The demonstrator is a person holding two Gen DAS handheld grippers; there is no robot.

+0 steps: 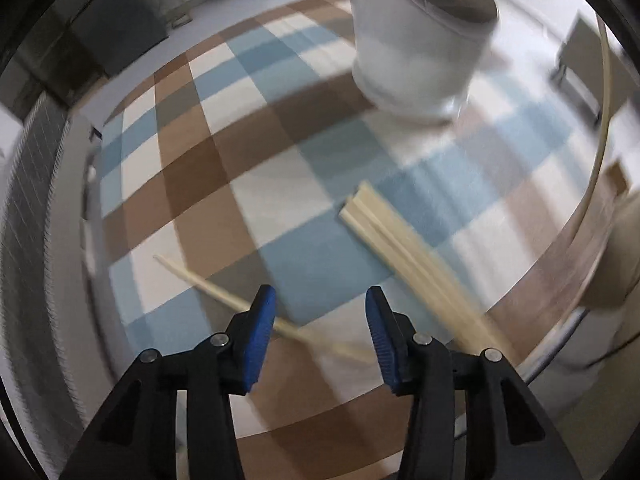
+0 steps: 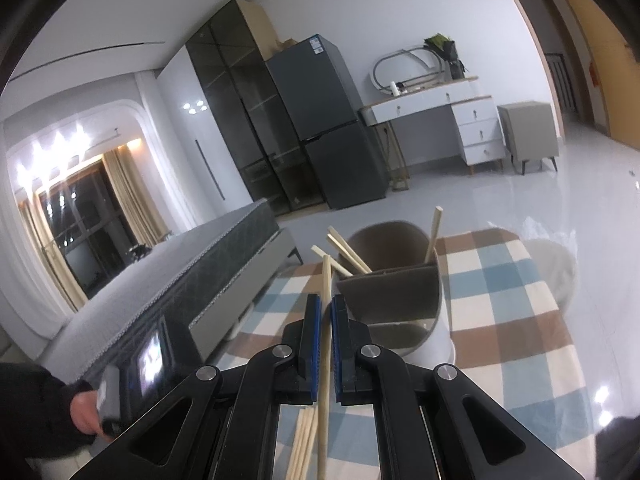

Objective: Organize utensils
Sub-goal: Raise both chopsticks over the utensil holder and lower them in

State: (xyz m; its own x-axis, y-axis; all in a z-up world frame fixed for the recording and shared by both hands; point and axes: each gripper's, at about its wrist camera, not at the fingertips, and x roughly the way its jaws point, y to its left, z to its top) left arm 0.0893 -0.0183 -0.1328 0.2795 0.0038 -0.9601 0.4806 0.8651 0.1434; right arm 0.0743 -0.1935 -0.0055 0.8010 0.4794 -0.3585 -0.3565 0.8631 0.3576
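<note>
Between the right gripper's (image 2: 325, 320) clamped pads, one chopstick (image 2: 325, 344) is pointing toward the white holder (image 2: 434, 340) already containing several. Near the holder, loose chopsticks (image 1: 384, 232) are lying on the checked tablecloth (image 1: 208, 168); the left gripper (image 1: 320, 312) is hanging over them, jaws apart and empty.

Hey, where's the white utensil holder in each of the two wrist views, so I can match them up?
Left wrist view: the white utensil holder stands at the top, right of centre, blurred, on the checked cloth.
Right wrist view: it sits just right of centre, behind the right gripper, with chopsticks sticking out of it.
Shared landmark: the checked cloth, with the loose bundle of chopsticks lying on it.
</note>
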